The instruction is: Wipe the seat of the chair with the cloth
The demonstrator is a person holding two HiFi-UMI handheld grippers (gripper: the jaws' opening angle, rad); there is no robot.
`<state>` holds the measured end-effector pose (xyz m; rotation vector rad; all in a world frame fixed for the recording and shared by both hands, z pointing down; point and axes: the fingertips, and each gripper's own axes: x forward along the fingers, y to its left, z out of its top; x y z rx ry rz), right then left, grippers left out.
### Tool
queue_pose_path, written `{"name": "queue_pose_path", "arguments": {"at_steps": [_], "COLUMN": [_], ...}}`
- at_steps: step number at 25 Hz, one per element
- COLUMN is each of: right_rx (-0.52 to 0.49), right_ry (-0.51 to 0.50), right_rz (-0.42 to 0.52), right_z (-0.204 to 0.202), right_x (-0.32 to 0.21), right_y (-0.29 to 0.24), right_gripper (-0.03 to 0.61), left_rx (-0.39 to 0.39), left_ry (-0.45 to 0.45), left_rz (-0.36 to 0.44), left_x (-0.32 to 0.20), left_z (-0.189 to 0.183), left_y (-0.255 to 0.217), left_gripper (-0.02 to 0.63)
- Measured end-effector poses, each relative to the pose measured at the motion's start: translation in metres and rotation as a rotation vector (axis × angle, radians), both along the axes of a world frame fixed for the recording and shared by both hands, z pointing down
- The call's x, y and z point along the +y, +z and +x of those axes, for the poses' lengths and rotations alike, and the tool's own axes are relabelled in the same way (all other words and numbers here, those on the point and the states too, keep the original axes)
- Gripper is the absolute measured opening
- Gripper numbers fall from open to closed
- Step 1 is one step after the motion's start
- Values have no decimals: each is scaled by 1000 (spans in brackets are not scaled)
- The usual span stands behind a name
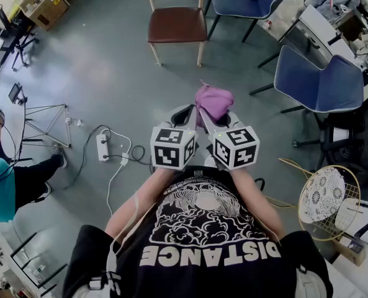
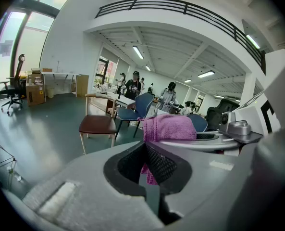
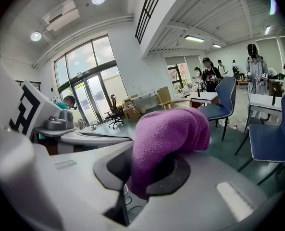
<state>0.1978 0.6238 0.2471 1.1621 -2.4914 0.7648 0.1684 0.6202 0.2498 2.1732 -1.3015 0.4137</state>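
The grey-green floor (image 1: pixel 109 61) carries a brown-seated chair (image 1: pixel 176 25) at top centre and blue chairs (image 1: pixel 320 82) at upper right. Boxes (image 1: pixel 44 5) sit at upper left. At left stand what looks like a tripod (image 1: pixel 47 120) and a power strip (image 1: pixel 102 146) with its cable (image 1: pixel 116 169).

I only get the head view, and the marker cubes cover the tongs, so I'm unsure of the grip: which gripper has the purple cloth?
Observer: The right gripper. Its own view shows the tongs shut on the cloth, which bulges over them.
Operator: And the left?
Observer: The left gripper has a strip of the cloth hanging in its gap. I cannot tell whether it is pinched.
Operator: Anyone near the chair?
Observer: In the left gripper view, people stand at desks beyond the chair.
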Motion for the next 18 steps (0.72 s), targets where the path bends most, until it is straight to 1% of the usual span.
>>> {"name": "queue_pose_path", "arguments": {"at_steps": [10,18], "right_rx": [9,31], "right_ry": [23,19], "right_rz": [-19,-36], "right_z": [-20,-62], "right_x": [1,-1], "right_y": [3,9], "right_gripper": [63,63], "left_rx": [21,43], "left_ry": [16,8], "left_rz": [1,-5], "left_x": [-1,-4], "left_z": [-20,-65], "left_y": [0,7], "left_gripper": [0,0]}}
